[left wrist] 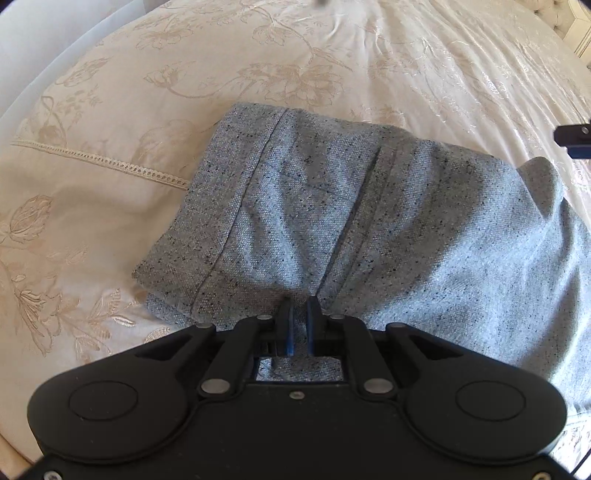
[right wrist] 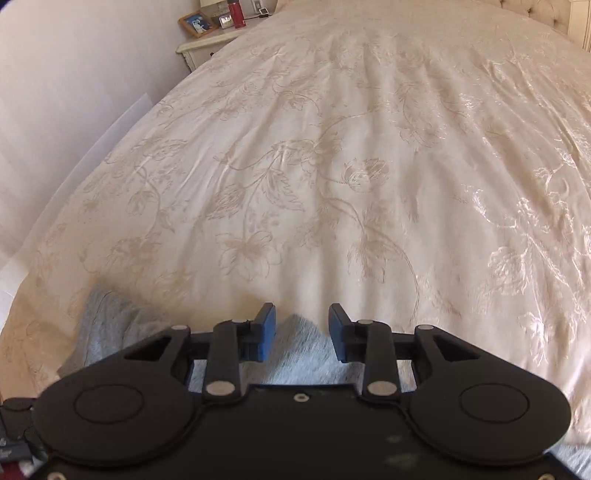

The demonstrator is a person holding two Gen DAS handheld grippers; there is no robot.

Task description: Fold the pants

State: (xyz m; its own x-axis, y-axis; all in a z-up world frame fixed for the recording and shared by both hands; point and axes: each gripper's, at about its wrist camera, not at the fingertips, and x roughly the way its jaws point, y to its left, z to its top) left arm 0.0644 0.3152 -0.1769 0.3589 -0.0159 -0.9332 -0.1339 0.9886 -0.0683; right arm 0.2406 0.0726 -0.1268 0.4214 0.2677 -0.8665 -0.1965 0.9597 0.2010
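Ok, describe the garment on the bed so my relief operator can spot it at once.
Start from the cream floral bedspread covering the bed. On it, under the left gripper, lies the folded pants: a light grey, black-flecked knit bundle with a stitched band along one edge. It is the only grey, unpatterned cloth on the bed.

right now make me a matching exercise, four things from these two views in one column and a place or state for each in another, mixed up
Things:
1. left gripper
2. right gripper
3. grey pants
4. red bottle

Place or state:
A. on the bedside table
B. jaws apart, nothing pinched
C. lying folded on the cream bedspread
D. jaws narrow, tips down at the grey cloth

Pairs: 1-D, 2-B, 3-C, 4-A
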